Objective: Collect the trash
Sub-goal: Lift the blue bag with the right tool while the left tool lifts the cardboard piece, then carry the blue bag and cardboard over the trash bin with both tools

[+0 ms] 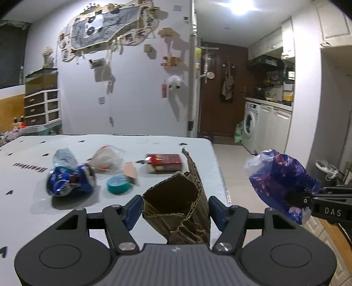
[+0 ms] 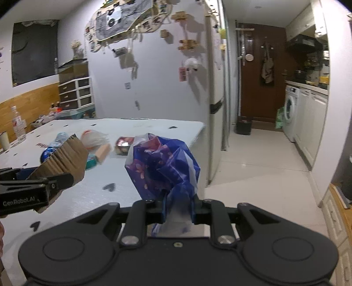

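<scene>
At lower left on the worktop we see the crushed can and teal lid; at centre our left tool pinches the cardboard; at right, the right tool clamps the blue bag. We should open the bag first; its mouth is hidden

Bluish, dim indoor light from a glaring ceiling lamp; fisheye-bent edges, dark corners, soft motion blur.

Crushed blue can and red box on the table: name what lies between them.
In the left wrist view, a teal round lid, a clear plastic wrapper and a peach scrap lie between the can and box.
</scene>
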Demonstrator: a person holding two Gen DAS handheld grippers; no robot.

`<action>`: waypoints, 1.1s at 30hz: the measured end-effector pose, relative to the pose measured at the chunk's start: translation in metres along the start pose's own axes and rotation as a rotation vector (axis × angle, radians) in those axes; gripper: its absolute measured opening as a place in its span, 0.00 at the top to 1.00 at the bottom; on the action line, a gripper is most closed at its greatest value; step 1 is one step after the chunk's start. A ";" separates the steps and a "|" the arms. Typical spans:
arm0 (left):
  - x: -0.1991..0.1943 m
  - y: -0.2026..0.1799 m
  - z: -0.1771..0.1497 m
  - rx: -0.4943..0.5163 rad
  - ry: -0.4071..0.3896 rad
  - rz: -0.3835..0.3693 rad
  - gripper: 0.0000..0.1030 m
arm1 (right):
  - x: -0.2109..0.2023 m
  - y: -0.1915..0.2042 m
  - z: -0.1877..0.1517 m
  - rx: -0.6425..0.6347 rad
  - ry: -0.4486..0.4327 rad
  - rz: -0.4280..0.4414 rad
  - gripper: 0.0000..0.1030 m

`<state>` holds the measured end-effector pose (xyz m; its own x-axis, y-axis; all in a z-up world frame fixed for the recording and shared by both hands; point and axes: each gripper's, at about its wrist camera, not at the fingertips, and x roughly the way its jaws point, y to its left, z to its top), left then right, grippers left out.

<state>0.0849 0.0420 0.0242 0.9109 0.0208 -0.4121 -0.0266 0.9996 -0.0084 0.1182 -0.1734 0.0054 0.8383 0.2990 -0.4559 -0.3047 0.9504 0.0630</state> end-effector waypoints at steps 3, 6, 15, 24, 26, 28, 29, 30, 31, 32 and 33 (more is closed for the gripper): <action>0.005 -0.017 -0.002 0.013 0.006 -0.030 0.36 | -0.007 -0.014 -0.005 0.011 -0.002 -0.025 0.80; 0.010 -0.035 -0.004 0.029 0.014 -0.060 0.36 | -0.013 -0.030 -0.012 0.025 0.002 -0.053 0.80; 0.027 -0.092 -0.012 0.073 0.043 -0.153 0.36 | -0.026 -0.079 -0.032 0.069 0.025 -0.133 0.80; 0.061 -0.149 -0.034 0.115 0.129 -0.237 0.36 | -0.019 -0.124 -0.065 0.119 0.090 -0.196 0.80; 0.071 -0.160 -0.041 0.120 0.156 -0.254 0.36 | -0.015 -0.133 -0.072 0.130 0.110 -0.204 0.80; 0.081 -0.170 -0.048 0.125 0.185 -0.268 0.36 | -0.010 -0.141 -0.079 0.144 0.128 -0.211 0.80; 0.086 -0.174 -0.050 0.126 0.198 -0.273 0.36 | -0.008 -0.146 -0.083 0.149 0.137 -0.216 0.80; 0.092 -0.178 -0.054 0.126 0.214 -0.278 0.36 | -0.004 -0.151 -0.086 0.153 0.148 -0.221 0.80; 0.098 -0.181 -0.058 0.125 0.227 -0.282 0.36 | 0.000 -0.155 -0.088 0.157 0.159 -0.226 0.80; 0.103 -0.184 -0.060 0.124 0.241 -0.285 0.36 | 0.003 -0.160 -0.093 0.162 0.172 -0.229 0.80; 0.109 -0.187 -0.063 0.124 0.254 -0.288 0.36 | 0.006 -0.164 -0.097 0.166 0.183 -0.231 0.80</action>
<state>0.1628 -0.1435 -0.0768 0.7422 -0.2505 -0.6216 0.2793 0.9587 -0.0529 0.1289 -0.3359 -0.0942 0.7766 0.0681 -0.6263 -0.0256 0.9967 0.0767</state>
